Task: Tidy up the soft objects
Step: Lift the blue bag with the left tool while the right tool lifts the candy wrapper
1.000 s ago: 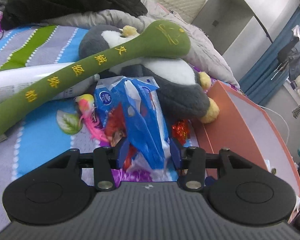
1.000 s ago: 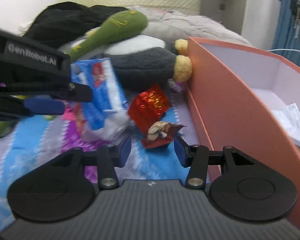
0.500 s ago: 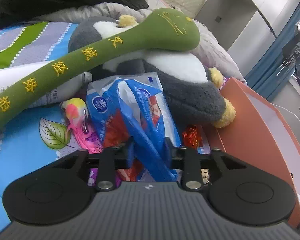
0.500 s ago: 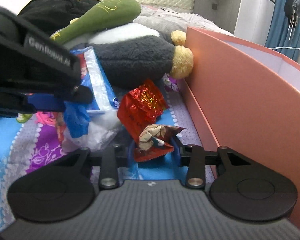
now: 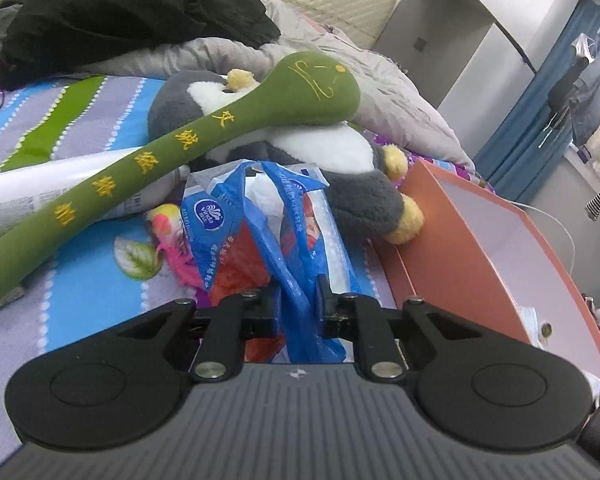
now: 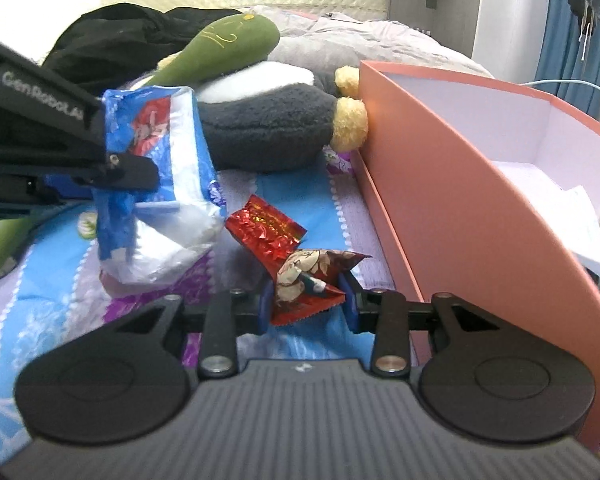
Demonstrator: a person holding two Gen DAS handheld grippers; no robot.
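The right gripper point(image 6: 306, 300), clamped on the crinkled red snack packet point(image 6: 306, 286), sits just left of the open orange cardboard box point(image 6: 452, 184), while the left gripper point(image 5: 299, 306) pinches the blue plastic tissue pack point(image 5: 276, 236) farther from it.

Left tongs point(image 5: 299, 305) clamped on blue tissue bag point(image 5: 276, 240), beside orange box point(image 5: 464, 256).

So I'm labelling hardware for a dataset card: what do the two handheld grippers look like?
Both look alike: ribbed grey body, black rounded lobes with round discs, black linkage arms with silver pivot screws, blue finger pads. The left gripper, seen from the right gripper, carries white "GenRobot.AI" lettering. No cables or sleeves visible.
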